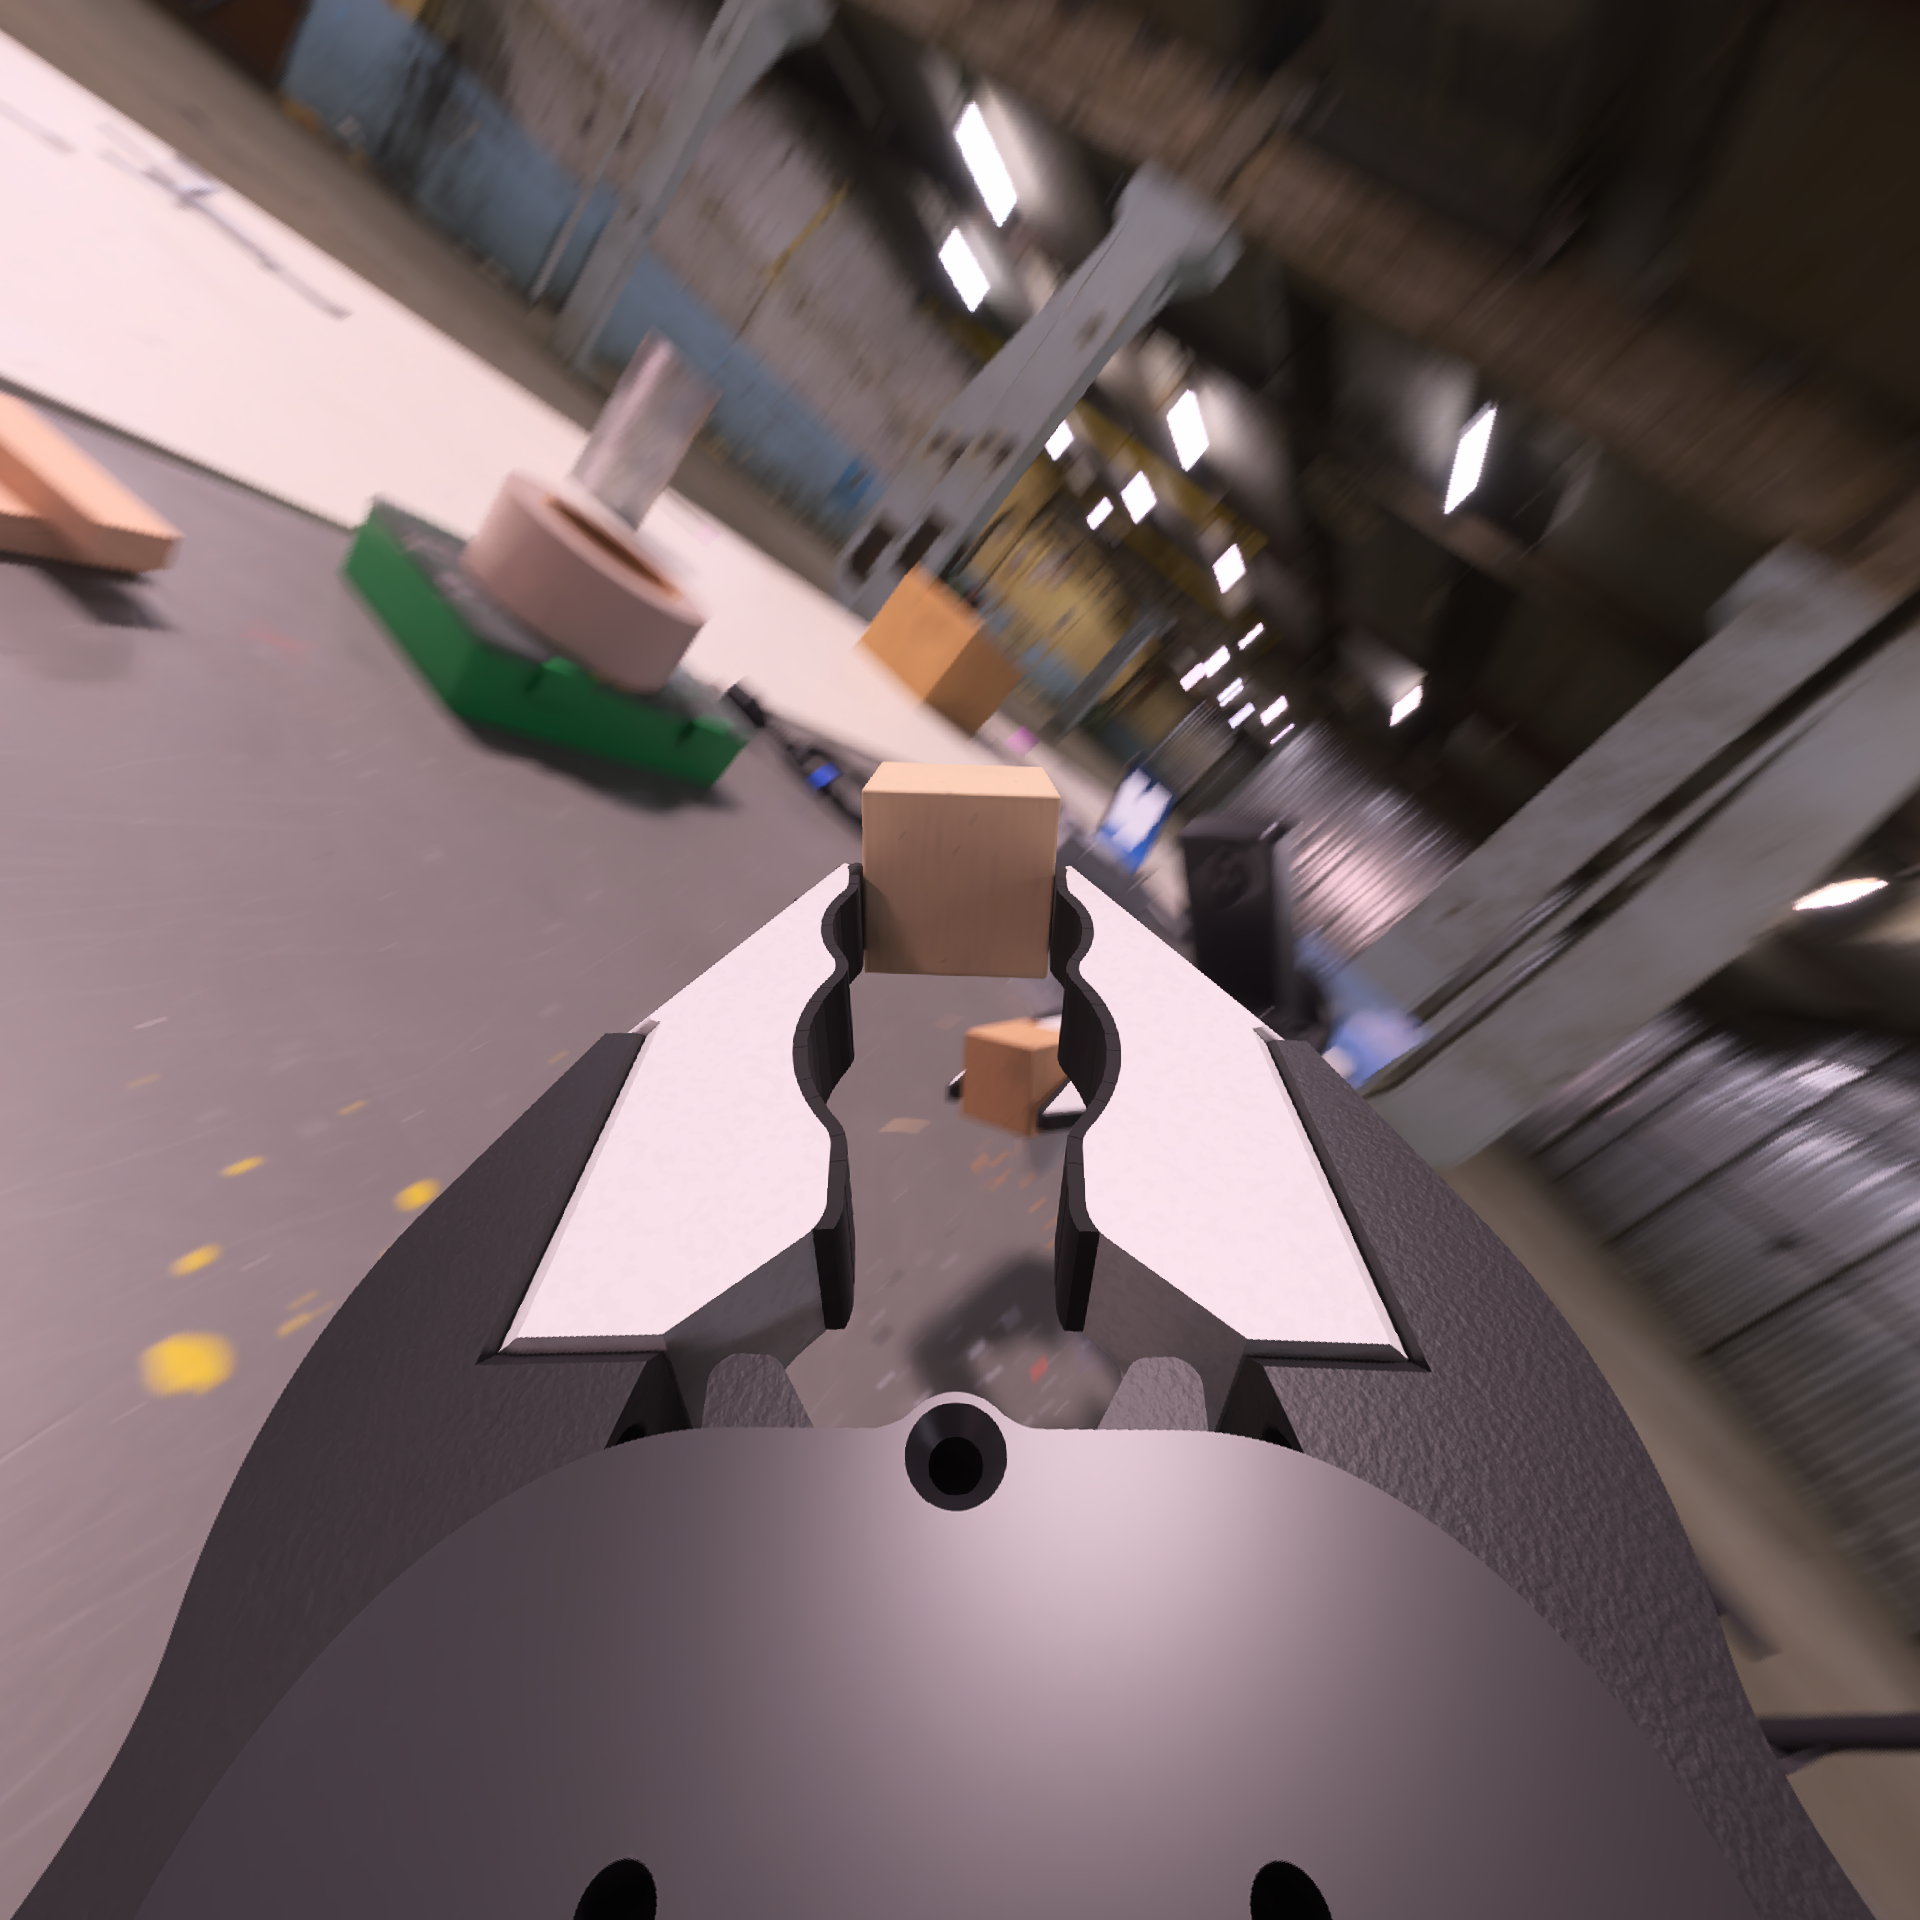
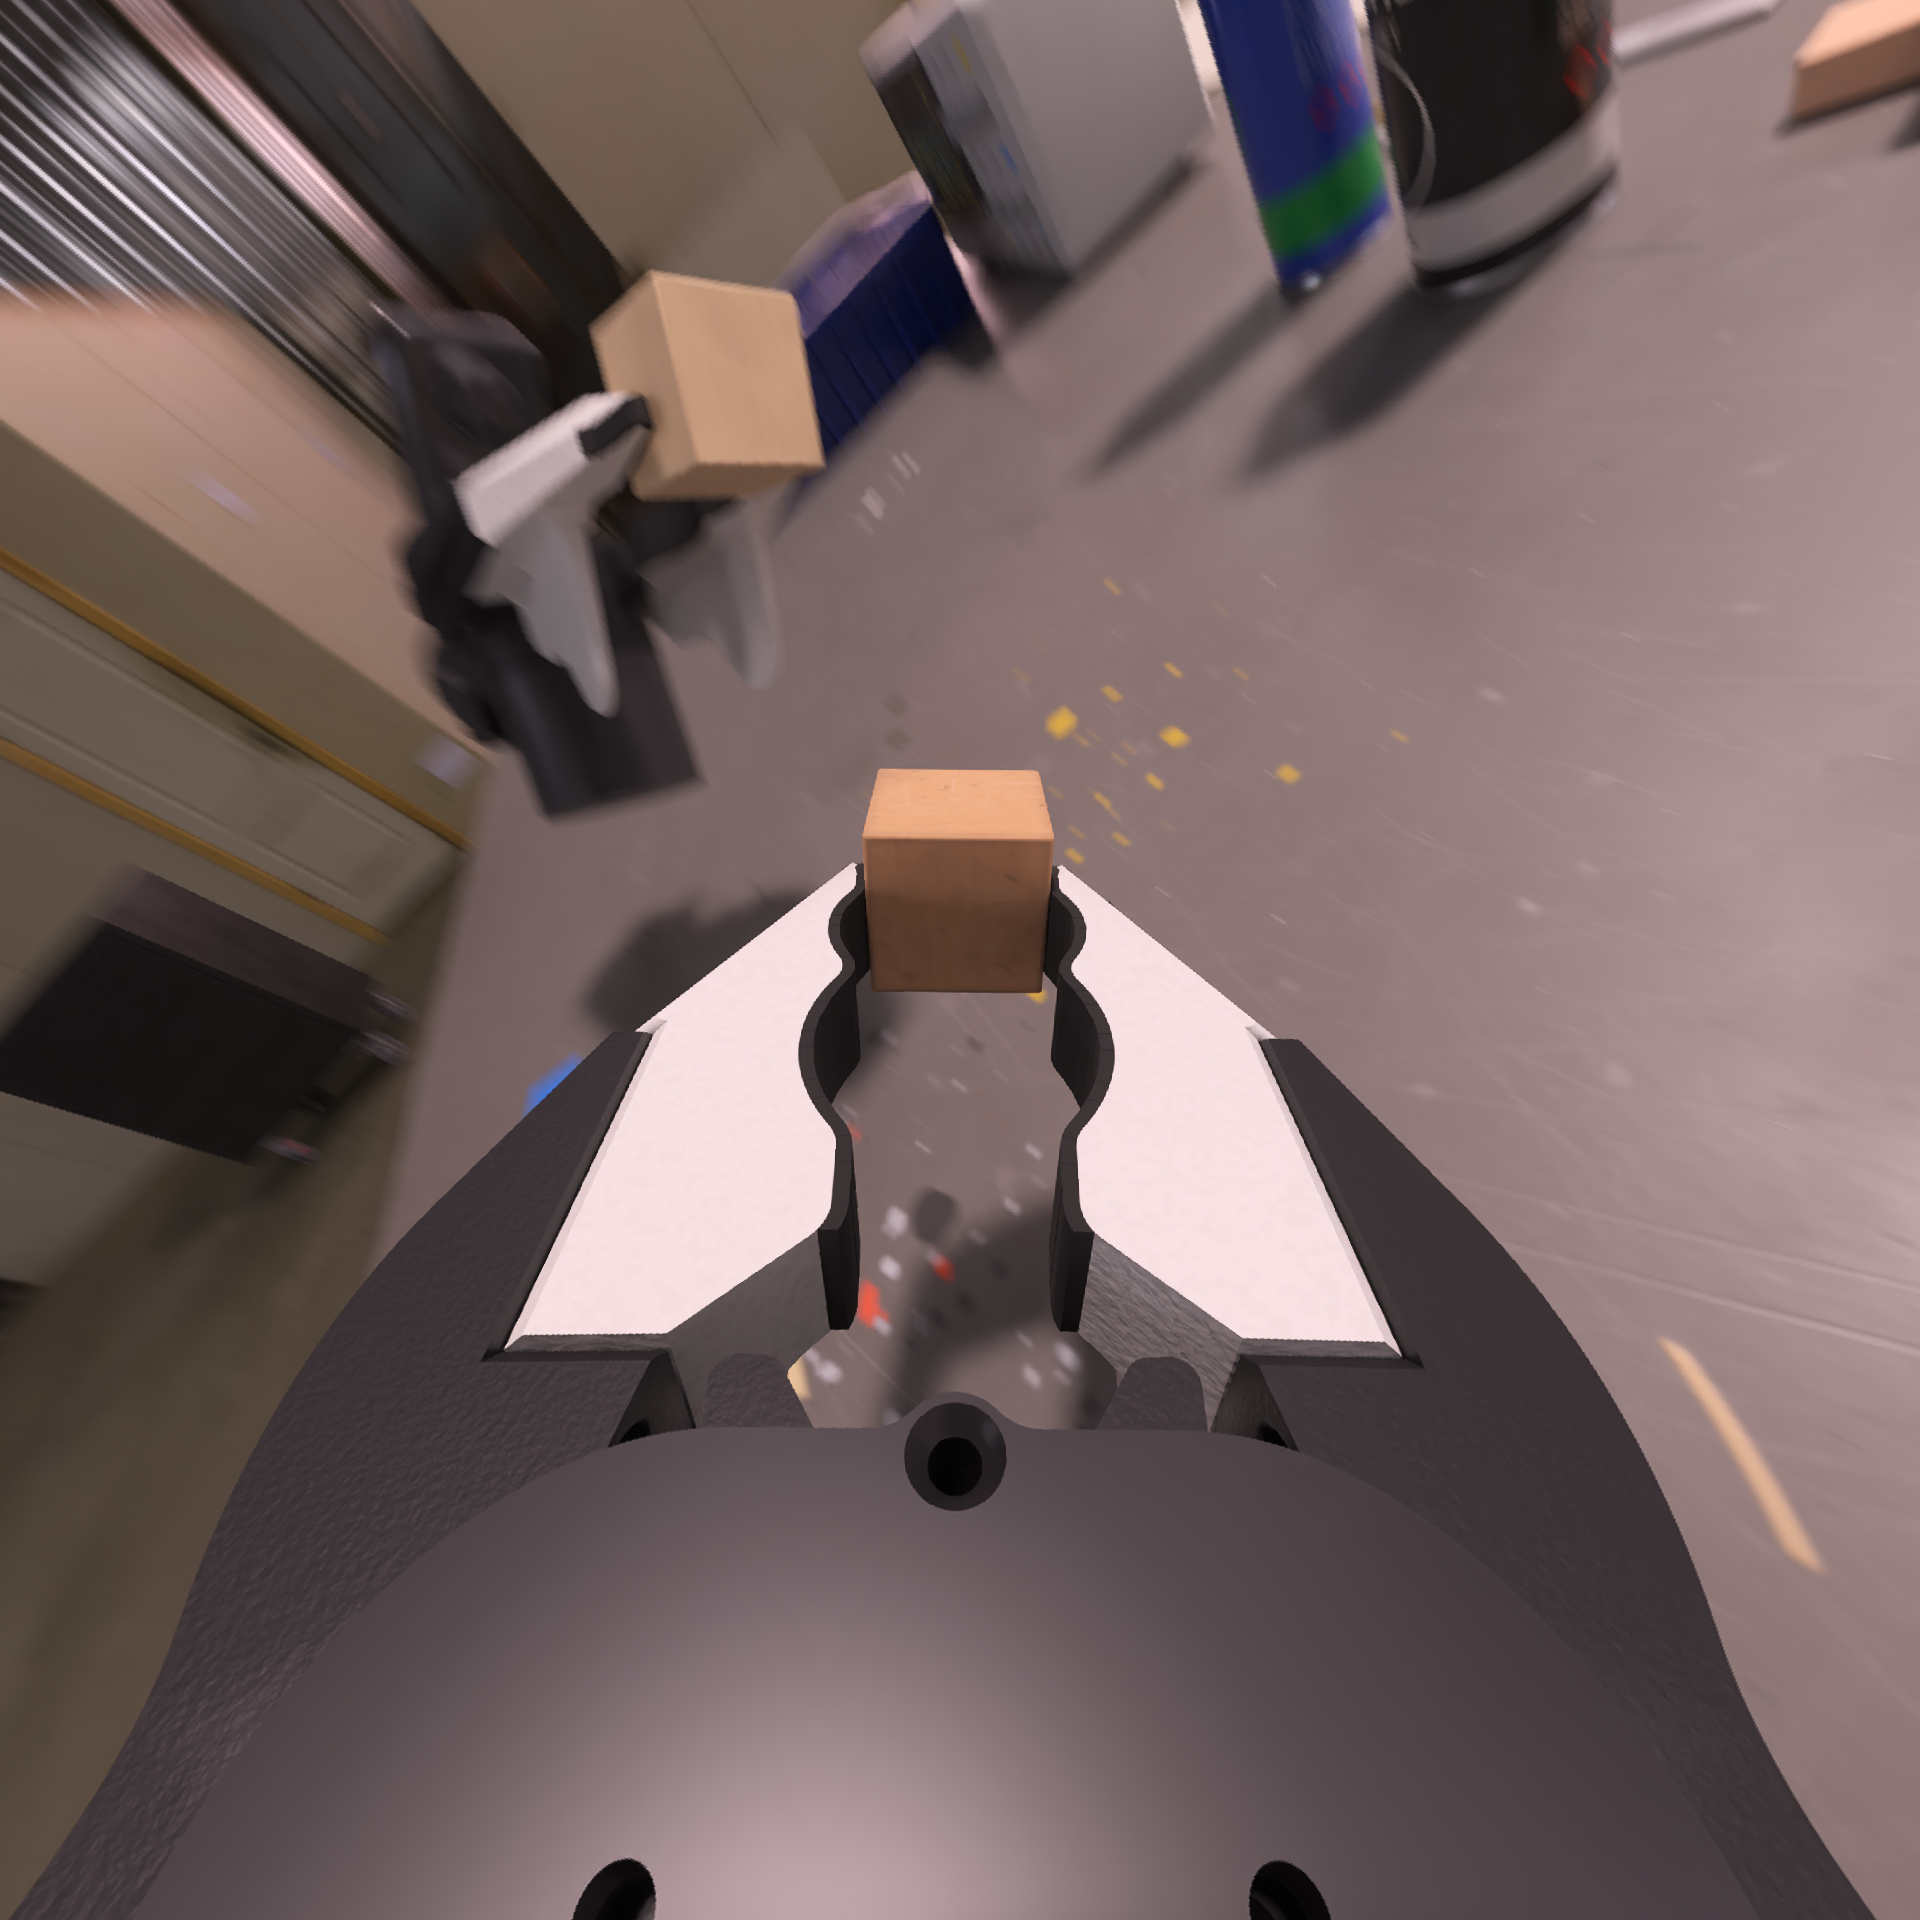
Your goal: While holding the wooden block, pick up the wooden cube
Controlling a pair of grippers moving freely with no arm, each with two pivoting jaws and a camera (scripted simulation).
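Two wooden pieces are each clamped and lifted clear of the grey mat (image 1: 260, 935). The pale wooden block (image 1: 958, 871) sits pinched at the tips of the left gripper (image 1: 958, 904), one finger pressed to each side face. The darker wooden cube (image 2: 956, 881) is held the same way in the right gripper (image 2: 954, 914), above yellow flecks on the floor.

From the left wrist view, the right gripper appears up and beyond the block, blurred, with the cube at its tips. Left of the block on the mat lie a green tray (image 1: 540, 649) bearing a roll of tan tape (image 1: 582, 577), and farther left a wooden plank (image 1: 73, 499). Below the block, another small brown cube (image 1: 1008, 1075) shows between the fingers.

From the right wrist view, the left gripper with its block hangs up and left of the cube; beyond stand a blue can (image 2: 1314, 135) and a black container (image 2: 1496, 125).
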